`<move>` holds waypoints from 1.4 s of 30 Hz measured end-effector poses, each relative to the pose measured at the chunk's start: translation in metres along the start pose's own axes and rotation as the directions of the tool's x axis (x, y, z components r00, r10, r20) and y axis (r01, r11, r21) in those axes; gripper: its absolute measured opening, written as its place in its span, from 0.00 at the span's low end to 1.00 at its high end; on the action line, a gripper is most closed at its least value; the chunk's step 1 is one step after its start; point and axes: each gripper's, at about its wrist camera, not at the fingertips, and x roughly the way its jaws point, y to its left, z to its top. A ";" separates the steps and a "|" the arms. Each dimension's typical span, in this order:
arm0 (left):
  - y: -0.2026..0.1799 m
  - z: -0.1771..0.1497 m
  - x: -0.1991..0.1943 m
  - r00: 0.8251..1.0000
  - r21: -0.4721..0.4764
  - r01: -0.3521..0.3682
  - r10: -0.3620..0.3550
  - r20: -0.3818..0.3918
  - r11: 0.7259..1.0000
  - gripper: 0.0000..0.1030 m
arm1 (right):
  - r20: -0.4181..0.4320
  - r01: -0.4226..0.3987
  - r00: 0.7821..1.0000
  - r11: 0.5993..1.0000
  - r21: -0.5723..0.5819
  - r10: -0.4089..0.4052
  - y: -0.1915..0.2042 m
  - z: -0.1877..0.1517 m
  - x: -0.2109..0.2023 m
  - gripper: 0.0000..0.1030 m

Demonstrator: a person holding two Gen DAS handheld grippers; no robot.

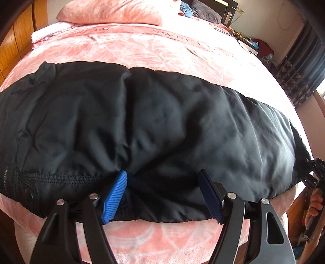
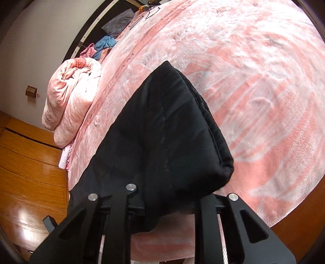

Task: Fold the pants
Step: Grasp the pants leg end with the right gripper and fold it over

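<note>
In the left wrist view, the black pants [image 1: 142,126] lie stretched across the near part of the bed [image 1: 162,50], which is covered in a pink patterned blanket, with a zipper and a snap button showing at their left end. The left claw [image 1: 162,195] sits at the pants' near edge, its blue fingers [image 1: 115,197] spread wide with bunched fabric between them but not pinched. A pink pillow [image 1: 113,11] rests at the far end of the bed, beyond the pants. At the right end of the pants, part of the right claw [image 1: 313,174] shows with a hand [image 1: 315,205] on its handle. In the right wrist view, the pants [image 2: 166,138] drape over the right claw [image 2: 168,203] and hide its fingers, so I cannot tell whether it is gripping the cloth. A rolled pink quilt [image 2: 71,97] lies on the bed [image 2: 254,81] to the left of the pants, and a wooden wardrobe [image 2: 30,172] stands lower left.
</note>
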 end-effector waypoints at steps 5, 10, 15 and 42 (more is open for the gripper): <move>-0.006 0.004 -0.014 0.999 0.013 -0.026 0.025 0.046 1.000 0.71 | 0.084 -0.027 0.996 0.994 -0.109 0.037 0.045 0.010 -0.039 0.10; -0.013 0.006 -0.017 0.997 0.053 -0.027 0.023 0.070 0.998 0.74 | 0.152 0.053 0.988 0.987 -0.151 -0.030 0.063 0.019 -0.058 0.09; -0.012 0.000 0.010 0.998 0.107 -0.052 0.048 0.032 0.993 0.75 | 0.010 0.261 0.965 0.963 -0.073 -0.261 0.023 0.011 0.001 0.09; 0.156 0.008 -0.130 0.970 -0.265 0.013 0.053 0.238 0.964 0.81 | 0.059 0.120 0.991 0.597 -0.793 -0.121 0.345 -0.144 0.049 0.11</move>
